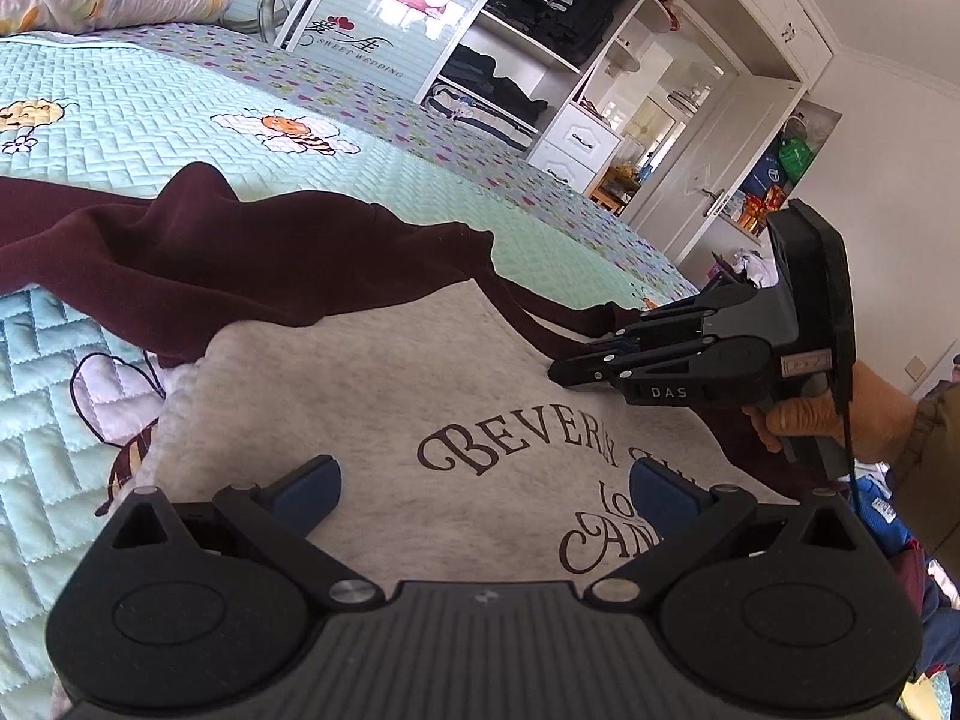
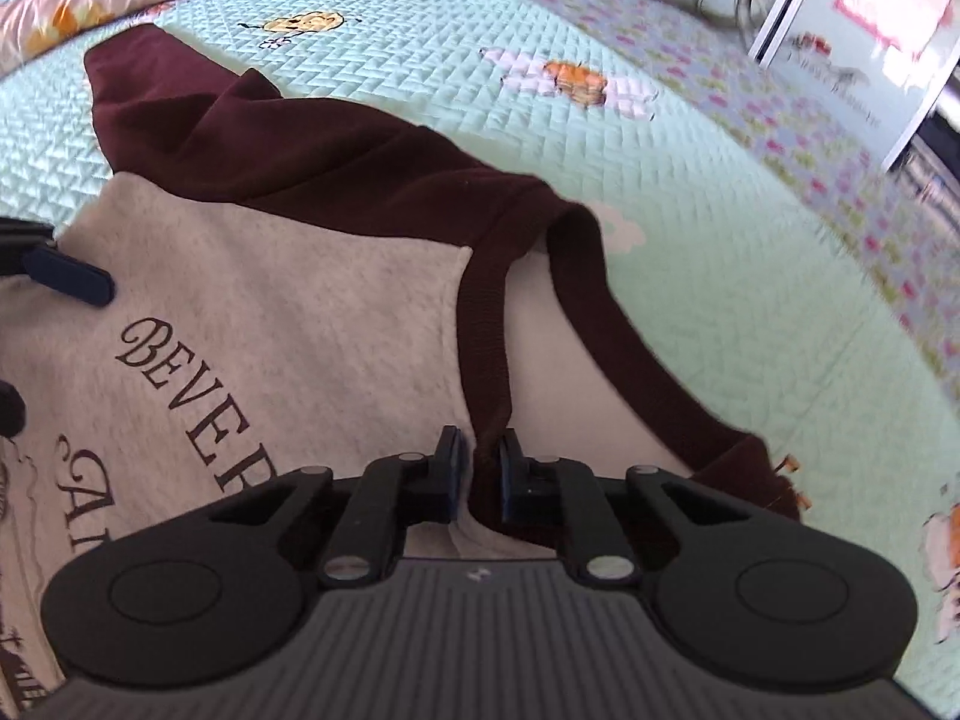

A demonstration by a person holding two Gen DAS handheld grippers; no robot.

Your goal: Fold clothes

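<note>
Item: grey sweatshirt point(image 2: 288, 300) with maroon sleeves and neckband, lying flat on the quilted bed point(image 2: 720, 276) under both tools; soft, light, limp, likely to sag unless taken by a hem. Right tool point(image 2: 480, 468) was pinching the ribbed neckband point(image 2: 483, 354), a firm hold; left tool point(image 1: 480, 486) stood spread above the printed chest.

Quilted mint bedspread point(image 1: 150, 102), open white wardrobe point(image 1: 576, 60), daylit room

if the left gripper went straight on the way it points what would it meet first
Most likely the grey sweatshirt: the open left gripper points down over its printed front, with nothing between. Depth is hard to judge.
</note>
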